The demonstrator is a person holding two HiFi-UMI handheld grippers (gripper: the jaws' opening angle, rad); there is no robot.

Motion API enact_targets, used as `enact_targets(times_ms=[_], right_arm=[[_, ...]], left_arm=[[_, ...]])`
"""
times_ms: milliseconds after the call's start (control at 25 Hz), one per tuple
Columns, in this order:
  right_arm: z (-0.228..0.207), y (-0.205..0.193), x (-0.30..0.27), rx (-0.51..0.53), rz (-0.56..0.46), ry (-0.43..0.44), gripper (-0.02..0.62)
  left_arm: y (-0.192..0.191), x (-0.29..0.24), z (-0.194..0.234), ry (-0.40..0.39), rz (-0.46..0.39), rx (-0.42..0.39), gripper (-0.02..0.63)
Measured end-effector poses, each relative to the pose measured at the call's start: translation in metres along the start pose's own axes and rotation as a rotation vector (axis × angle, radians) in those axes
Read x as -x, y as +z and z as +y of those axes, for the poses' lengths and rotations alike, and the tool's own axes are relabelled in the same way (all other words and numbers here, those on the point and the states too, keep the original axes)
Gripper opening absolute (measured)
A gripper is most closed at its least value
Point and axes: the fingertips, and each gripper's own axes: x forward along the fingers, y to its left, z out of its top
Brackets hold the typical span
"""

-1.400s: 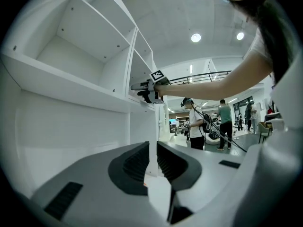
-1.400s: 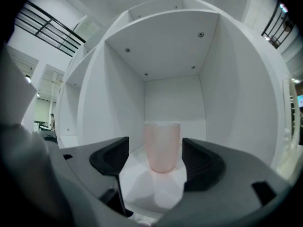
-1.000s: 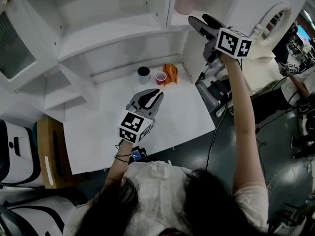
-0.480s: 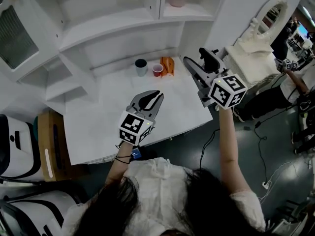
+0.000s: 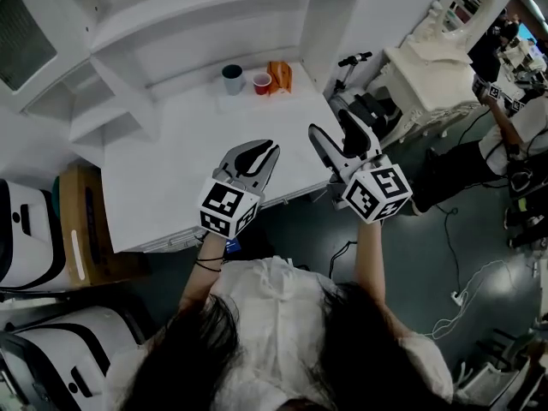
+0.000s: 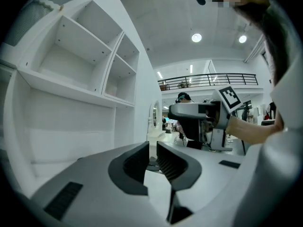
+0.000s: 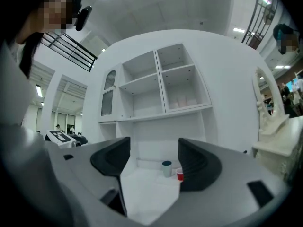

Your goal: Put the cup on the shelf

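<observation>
In the right gripper view a pale pink cup [image 7: 182,100] stands in the lower right compartment of the white shelf unit [image 7: 156,86]. That cup is out of the head view. My right gripper [image 5: 336,131] is open and empty, held over the table's front edge, far below the shelf. The same gripper [image 7: 152,162] points at the shelf unit. My left gripper [image 5: 259,150] hovers over the near part of the white table [image 5: 171,169], its jaws shut on nothing. In the left gripper view the left gripper [image 6: 152,157] faces the right gripper [image 6: 199,122].
A dark teal cup [image 5: 232,78], a small red cup [image 5: 262,82] and an orange packet [image 5: 279,75] stand at the table's back, under the shelf. A white dresser with a mirror [image 5: 437,50] is to the right. Cables lie on the dark floor [image 5: 445,255].
My right gripper came down from the shelf compartment, empty, to the table's front edge beside the left gripper. The left gripper barely moved. The head view tilted, so the upper shelf left the frame.
</observation>
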Motion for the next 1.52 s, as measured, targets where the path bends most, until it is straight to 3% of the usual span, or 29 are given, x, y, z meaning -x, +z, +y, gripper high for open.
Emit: enact_targets(times_ms=[200, 480, 960, 1520], right_arm=[[0.015, -0.03, 0.048, -0.066, 0.01, -0.038, 0.208], [0.048, -0.056, 0.105, -0.106, 0.023, -0.024, 0.168], [0.107, -0.079, 0.186, -0.126, 0.056, 0.039, 0.163], [0.172, -0.088, 0.195, -0.136, 0.08, 0.098, 0.163]], left_arm=[[-0.01, 0.019, -0.03, 0.022, 0.009, 0.009, 0.058], [-0.026, 0.049, -0.082, 0.04, 0.017, 0.013, 0.058], [-0.049, 0.109, -0.169, 0.07, 0.063, 0.009, 0.058], [-0.047, 0.174, -0.178, 0.108, 0.053, 0.006, 0.058]])
